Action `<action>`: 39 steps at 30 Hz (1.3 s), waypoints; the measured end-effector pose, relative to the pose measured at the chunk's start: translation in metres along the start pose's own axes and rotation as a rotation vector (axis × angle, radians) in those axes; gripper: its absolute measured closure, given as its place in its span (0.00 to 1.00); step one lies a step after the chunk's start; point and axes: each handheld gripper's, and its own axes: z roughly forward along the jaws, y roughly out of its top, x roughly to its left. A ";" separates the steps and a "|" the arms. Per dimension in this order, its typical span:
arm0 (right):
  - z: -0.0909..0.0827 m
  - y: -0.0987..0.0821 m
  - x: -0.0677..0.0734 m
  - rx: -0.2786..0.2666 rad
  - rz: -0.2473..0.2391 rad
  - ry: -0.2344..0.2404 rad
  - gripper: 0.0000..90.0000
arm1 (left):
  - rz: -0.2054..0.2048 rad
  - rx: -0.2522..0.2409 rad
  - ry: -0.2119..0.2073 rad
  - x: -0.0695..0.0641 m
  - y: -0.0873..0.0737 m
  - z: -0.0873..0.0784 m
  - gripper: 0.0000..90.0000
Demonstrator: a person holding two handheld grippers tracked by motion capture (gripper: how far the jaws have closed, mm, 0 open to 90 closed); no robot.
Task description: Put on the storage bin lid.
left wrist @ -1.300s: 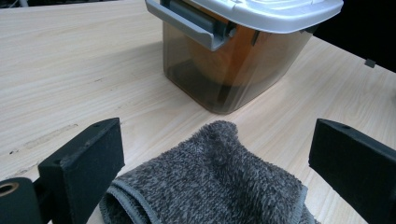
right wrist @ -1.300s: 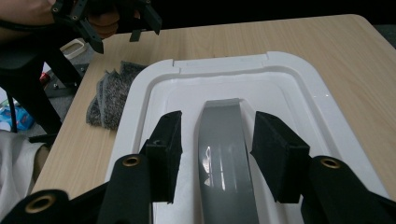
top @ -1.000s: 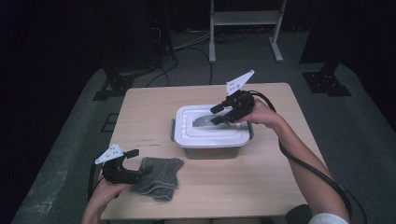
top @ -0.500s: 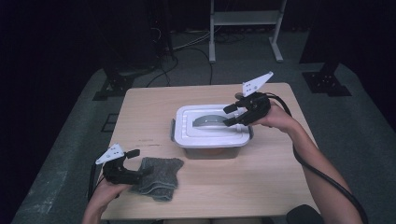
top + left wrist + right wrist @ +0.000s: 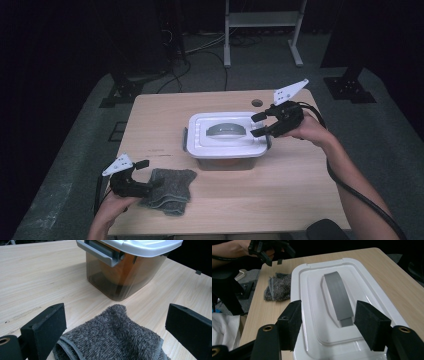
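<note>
A storage box with a white lid (image 5: pixel 200 142) and a grey handle (image 5: pixel 226 131) stands mid-table; its brownish clear body (image 5: pixel 125 277) has a grey side latch (image 5: pixel 100 251). My right gripper (image 5: pixel 256 126) hovers at the lid's right end, open. Its jaws have just been opening, and in the right gripper view (image 5: pixel 328 317) the near end of the handle (image 5: pixel 338 296) lies below the gap, untouched. My left gripper (image 5: pixel 148 175) stays open at the front left, its jaws (image 5: pixel 115 315) on either side of a folded grey towel (image 5: pixel 112 337), not pressing it.
The wooden table (image 5: pixel 160 120) has a small round hole (image 5: pixel 257 103) behind the box. The towel (image 5: pixel 170 192) lies near the front edge. A metal stand (image 5: pixel 262 20) and cables are on the floor beyond the table.
The right gripper has drawn back to the right, from over the handle to the lid's right end, with its jaws spread wider. The left gripper and the towel have stayed put.
</note>
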 end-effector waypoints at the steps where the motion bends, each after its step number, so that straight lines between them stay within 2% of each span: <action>1: -0.001 -0.001 0.001 -0.004 0.001 0.001 0.40 | 0.001 0.000 0.002 0.000 0.000 0.000 0.03; 13: -0.016 -0.016 0.013 0.001 0.015 -0.013 0.39 | -0.003 0.007 -0.002 0.000 -0.002 0.002 0.03; 31: -0.045 -0.056 0.022 -0.019 0.082 -0.059 0.38 | -0.005 0.008 0.001 -0.001 -0.002 0.003 0.03; 39: -0.049 -0.072 0.025 -0.029 0.112 -0.067 0.38 | -0.004 0.009 0.003 -0.001 -0.002 0.002 0.03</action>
